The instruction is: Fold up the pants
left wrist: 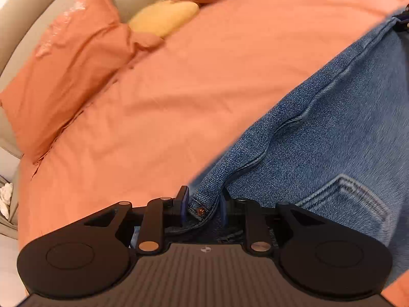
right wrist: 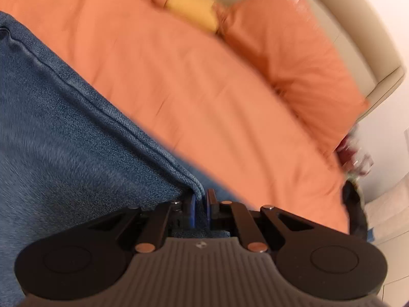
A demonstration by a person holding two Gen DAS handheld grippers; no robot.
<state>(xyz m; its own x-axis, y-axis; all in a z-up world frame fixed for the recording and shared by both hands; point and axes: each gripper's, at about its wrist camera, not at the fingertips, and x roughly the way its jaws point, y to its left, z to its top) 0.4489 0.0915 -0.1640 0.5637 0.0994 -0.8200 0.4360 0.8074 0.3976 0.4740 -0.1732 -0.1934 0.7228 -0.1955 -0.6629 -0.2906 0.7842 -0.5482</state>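
Blue denim pants (left wrist: 332, 133) are held up over an orange bed. In the left wrist view my left gripper (left wrist: 203, 204) is shut on the waistband corner with a copper rivet; a back pocket (left wrist: 352, 199) shows to the right. In the right wrist view the pants (right wrist: 64, 140) fill the left side, and my right gripper (right wrist: 200, 204) is shut on a seamed denim edge. The other gripper shows dark at the far end of the jeans (left wrist: 404, 20).
The orange bedspread (left wrist: 191, 76) lies under the pants. Orange pillows (left wrist: 64, 76) and a yellow cushion (left wrist: 163, 18) rest against a beige headboard (right wrist: 352, 38). A bedside spot with dark red objects (right wrist: 355, 153) is at the right edge.
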